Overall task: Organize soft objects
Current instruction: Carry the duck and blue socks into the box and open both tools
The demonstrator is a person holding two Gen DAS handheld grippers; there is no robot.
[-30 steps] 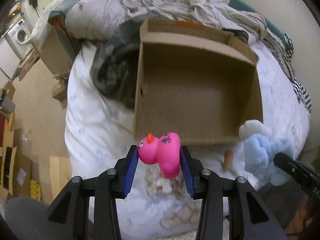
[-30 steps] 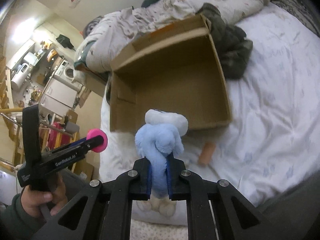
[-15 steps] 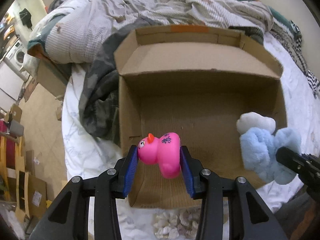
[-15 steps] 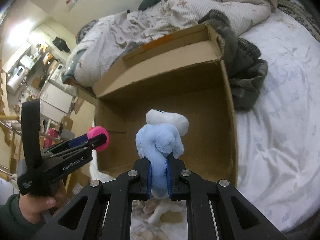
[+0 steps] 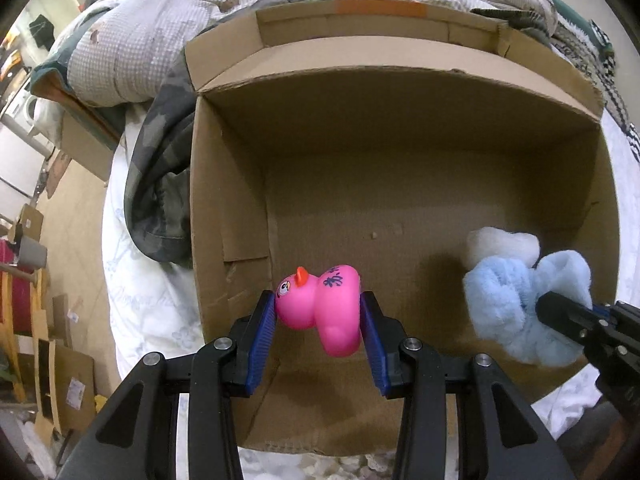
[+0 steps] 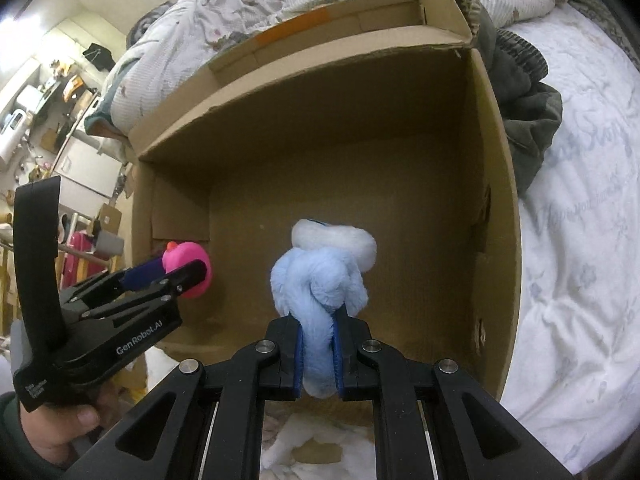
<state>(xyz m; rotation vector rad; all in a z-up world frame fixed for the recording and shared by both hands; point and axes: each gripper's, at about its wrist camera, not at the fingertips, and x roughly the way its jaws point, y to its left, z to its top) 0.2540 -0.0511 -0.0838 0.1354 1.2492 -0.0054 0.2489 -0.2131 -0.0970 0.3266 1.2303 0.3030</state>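
Observation:
My left gripper is shut on a pink rubber duck with an orange beak, held over the near left part of an open cardboard box. My right gripper is shut on a pale blue and white plush toy, hanging over the box floor near the middle. In the left wrist view the plush toy and the right gripper show at the right. The right wrist view has the left gripper and the duck at the left. The box holds nothing else that I can see.
The box lies on a bed with a white printed sheet. A dark camouflage garment is bunched against the box's left wall, and rumpled blankets are piled behind it. Cardboard pieces and clutter lie on the floor at the left.
Both grippers have come forward and down over the box, so its inside now fills each view. The duck and the plush toy stay gripped as before.

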